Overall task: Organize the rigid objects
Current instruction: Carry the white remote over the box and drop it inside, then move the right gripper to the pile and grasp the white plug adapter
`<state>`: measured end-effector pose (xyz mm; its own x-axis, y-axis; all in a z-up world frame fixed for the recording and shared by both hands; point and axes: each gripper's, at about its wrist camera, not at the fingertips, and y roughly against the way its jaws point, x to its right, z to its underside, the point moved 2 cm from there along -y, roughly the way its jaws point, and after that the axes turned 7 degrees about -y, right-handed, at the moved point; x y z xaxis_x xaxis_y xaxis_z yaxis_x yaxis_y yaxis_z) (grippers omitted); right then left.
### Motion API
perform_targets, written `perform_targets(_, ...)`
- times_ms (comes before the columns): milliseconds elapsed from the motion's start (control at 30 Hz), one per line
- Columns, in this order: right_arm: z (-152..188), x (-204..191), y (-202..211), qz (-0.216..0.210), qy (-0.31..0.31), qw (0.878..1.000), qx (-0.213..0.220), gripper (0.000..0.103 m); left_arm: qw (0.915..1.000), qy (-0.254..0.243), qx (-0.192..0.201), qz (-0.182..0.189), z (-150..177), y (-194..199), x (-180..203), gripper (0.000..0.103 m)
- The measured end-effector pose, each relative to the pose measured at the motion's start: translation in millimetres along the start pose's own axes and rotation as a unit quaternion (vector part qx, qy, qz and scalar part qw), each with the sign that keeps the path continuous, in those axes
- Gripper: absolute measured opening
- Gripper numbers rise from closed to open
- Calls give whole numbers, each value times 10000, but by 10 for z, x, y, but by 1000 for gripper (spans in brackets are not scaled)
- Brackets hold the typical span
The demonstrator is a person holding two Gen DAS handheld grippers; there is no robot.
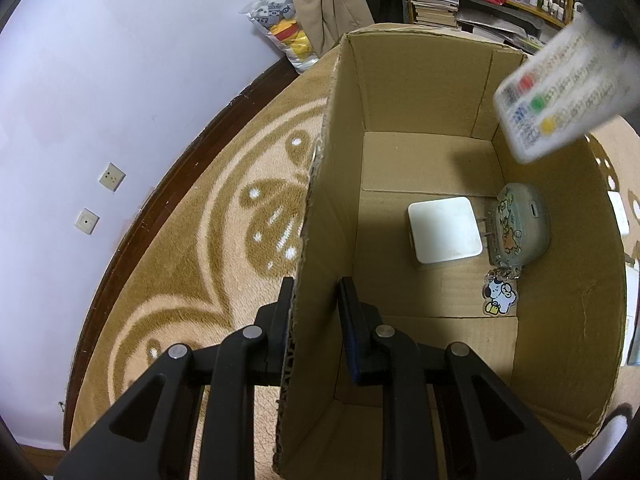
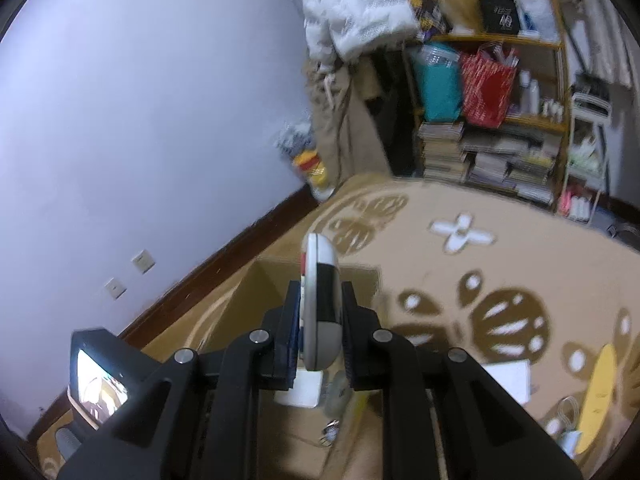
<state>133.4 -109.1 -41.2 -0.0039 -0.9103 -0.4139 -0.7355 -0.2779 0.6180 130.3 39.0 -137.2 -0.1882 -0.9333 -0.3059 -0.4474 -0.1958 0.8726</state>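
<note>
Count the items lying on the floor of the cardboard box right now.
2: a white power adapter near the middle of the cardboard box floor, and an earbuds case with a cartoon keychain charm beside it on the right. The near corner is hidden by the left gripper.

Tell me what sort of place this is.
Probably a lived-in bedroom or storage room at home: a patterned carpet, a shelf crammed with books and bags, and clothes hanging by the wall.

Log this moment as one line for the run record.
left gripper: shut on box wall | right gripper: shut on remote, above box | inside: charger, earbud case
</note>
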Motion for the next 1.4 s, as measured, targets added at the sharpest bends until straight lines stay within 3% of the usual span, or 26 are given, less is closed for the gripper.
perform_targets(300,232,-10,-234,63,118,9990,-435,20,10000,70,12,24,23,-16,-20,20)
perform_targets(500,196,43,-196,101,13,9995,-309,21,10000,80,5,45,27,-17,-32,20)
perform_targets(567,160,56,-147,103,-23,9996,-278,28,9999,88,5,53,26,-19,-36,20)
perform_targets(633,128,68,-59,50,-62,9998,-168,55,9999,89,9,66,28,-15,-37,20)
perform_targets(733,79,85,90,-25,-75,10000,5,69,10000,68,24,51,30,9,-38,20)
perform_targets(933,10,252,208,417,-56,9990,151,80,9999,107,18,58,39,18,-73,20)
perform_targets(1400,212,1236,32,1354,-480,9894,-198,81,10000,52,22,27,20,3,-65,20)
